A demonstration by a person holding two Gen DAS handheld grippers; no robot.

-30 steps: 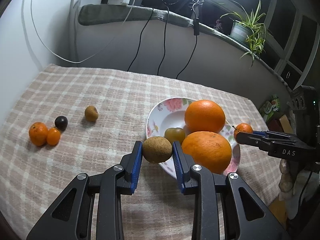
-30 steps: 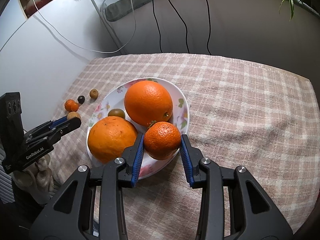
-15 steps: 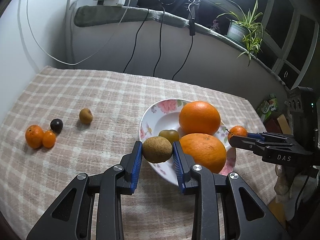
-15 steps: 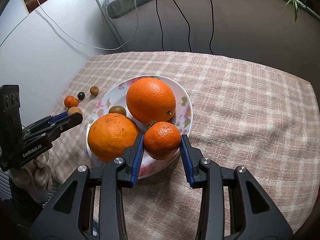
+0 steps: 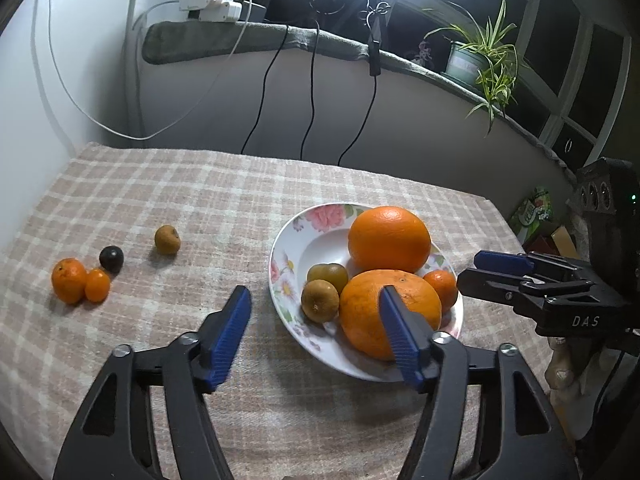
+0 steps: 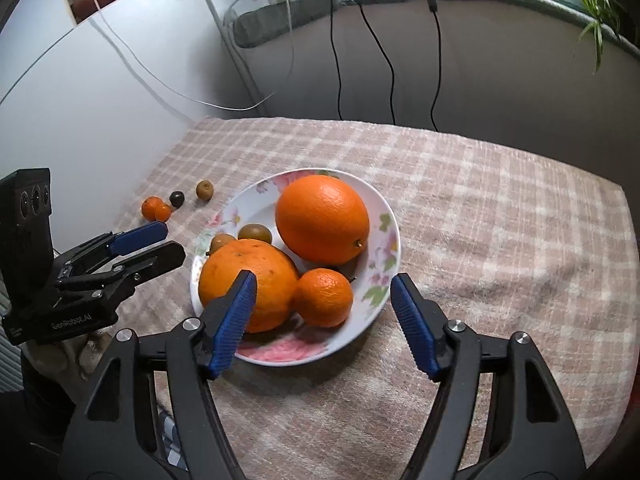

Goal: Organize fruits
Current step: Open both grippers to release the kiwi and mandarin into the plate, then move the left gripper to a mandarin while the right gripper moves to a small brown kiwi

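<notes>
A floral plate (image 5: pixel 288 248) (image 6: pixel 384 216) holds two big oranges (image 5: pixel 389 239) (image 6: pixel 322 218), a small mandarin (image 6: pixel 324 297) (image 5: pixel 441 286), a brown fruit (image 5: pixel 319 301) and a greenish fruit (image 5: pixel 328 275). My left gripper (image 5: pixel 314 334) is open and empty just in front of the plate. My right gripper (image 6: pixel 324 324) is open and empty, its fingers either side of the mandarin and the near orange (image 6: pixel 248 284). On the cloth at left lie two small oranges (image 5: pixel 69 280), a dark fruit (image 5: pixel 111 258) and a brown fruit (image 5: pixel 167 240).
The checked tablecloth (image 5: pixel 180 184) covers the table up to a wall behind. Cables hang down the wall (image 5: pixel 312 92). A potted plant (image 5: pixel 480 56) stands on the ledge at back right. The table's right edge drops off near boxes (image 5: pixel 536 216).
Both grippers have opened. The brown fruit from my left gripper and the mandarin from my right gripper now lie on the plate. Both grippers have drawn back slightly.
</notes>
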